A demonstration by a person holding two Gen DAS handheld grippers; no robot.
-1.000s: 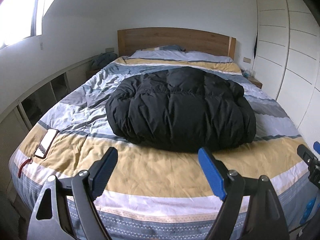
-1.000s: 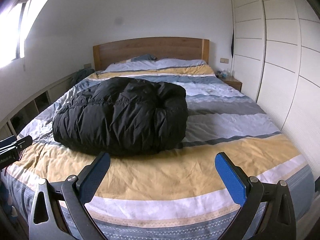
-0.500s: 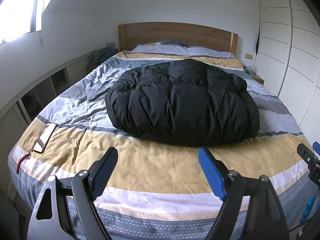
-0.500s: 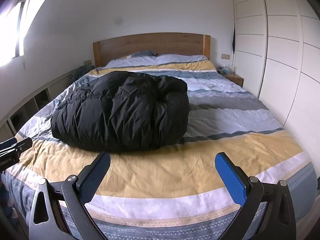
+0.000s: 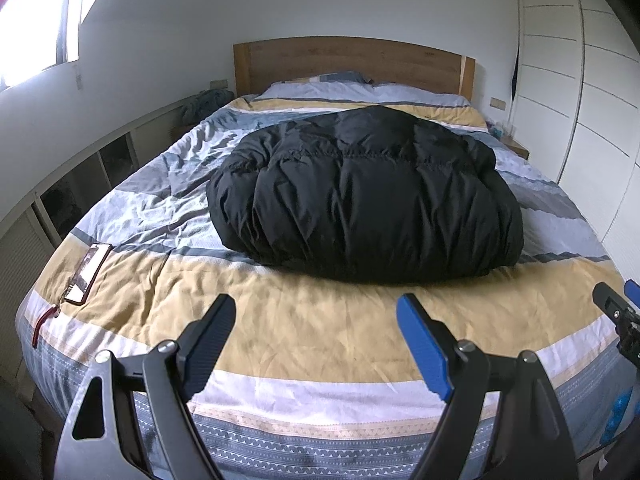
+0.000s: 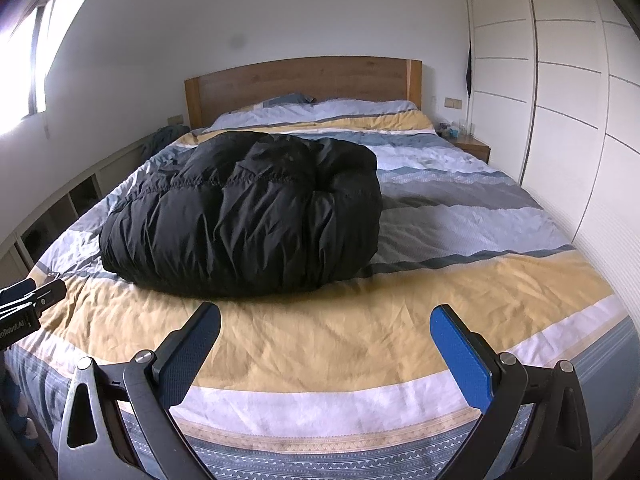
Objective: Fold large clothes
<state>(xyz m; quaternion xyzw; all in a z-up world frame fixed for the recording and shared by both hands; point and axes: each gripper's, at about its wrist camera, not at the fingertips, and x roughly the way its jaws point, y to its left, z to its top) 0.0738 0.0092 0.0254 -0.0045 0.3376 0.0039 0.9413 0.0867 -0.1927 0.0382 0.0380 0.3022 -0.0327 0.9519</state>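
The black puffer jacket [image 5: 366, 196] lies as a thick bundle on the bed [image 5: 304, 320], approx. in the middle of the striped cover, a bit closer to the foot edge than to the headboard [image 5: 352, 62]. It looks already folded over itself.

Left gripper [image 5: 316, 340] and right gripper [image 6: 326, 346] both hang over the foot edge w/ jaws spread wide and nothing between them, well apart from the jacket.

Handling, as I judge: the jacket is light but very bulky, soft, full of air, so it springs back after pressing. The shell fabric looks smooth and shiny, probably slippery. Better to pinch a seam or hem at the near lower edge, one gripper per corner, not the puffy middle.

A phone [image 5: 88, 268] lies near the left foot corner.
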